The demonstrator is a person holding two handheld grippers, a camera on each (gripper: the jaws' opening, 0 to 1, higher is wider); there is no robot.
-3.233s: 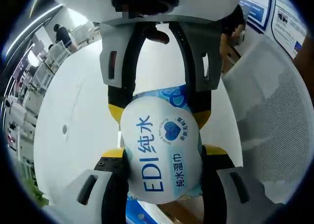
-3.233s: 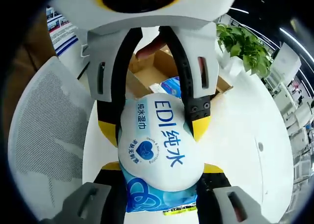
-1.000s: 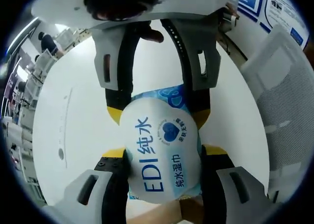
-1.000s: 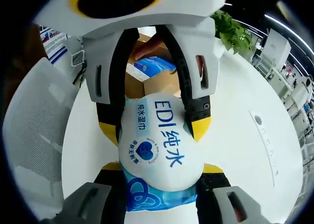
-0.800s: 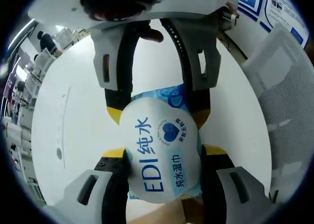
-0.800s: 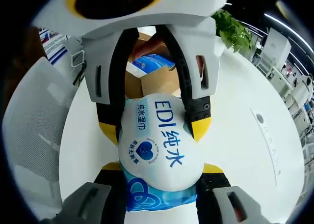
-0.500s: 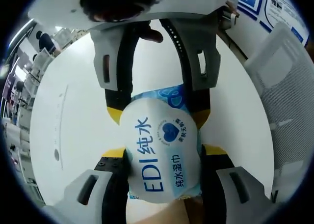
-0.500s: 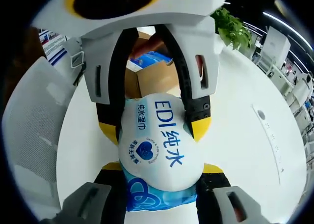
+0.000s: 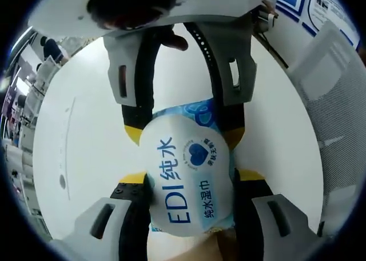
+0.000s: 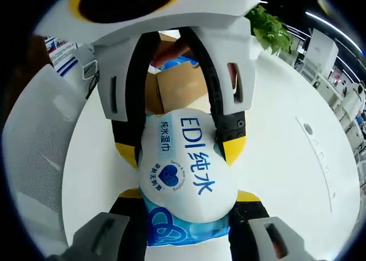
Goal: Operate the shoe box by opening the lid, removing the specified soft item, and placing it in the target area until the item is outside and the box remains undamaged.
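Note:
A soft white-and-blue pack of wet wipes (image 9: pixel 186 178) printed "EDI" is pinched from opposite ends by both grippers above the white table (image 9: pixel 80 146). In the left gripper view, my left gripper (image 9: pixel 191 180) is shut on its near end and the right gripper (image 9: pixel 184 134) comes down from above, shut on the far end. The right gripper view mirrors this: the pack (image 10: pixel 183 169) sits between my right gripper (image 10: pixel 189 197) and the left gripper (image 10: pixel 180 148). Behind them stands the open brown shoe box (image 10: pixel 180 80), mostly hidden by the left gripper.
A white mesh chair (image 9: pixel 337 112) stands to the right in the left gripper view, and the chair (image 10: pixel 40 135) is on the left in the right gripper view. A green plant (image 10: pixel 269 23) stands beyond the table. A hand (image 10: pixel 171 50) holds the left gripper.
Both grippers keep the same hold on the pack. The background has shifted a little, so the cameras have moved; the shoe box now sits slightly higher behind the left gripper.

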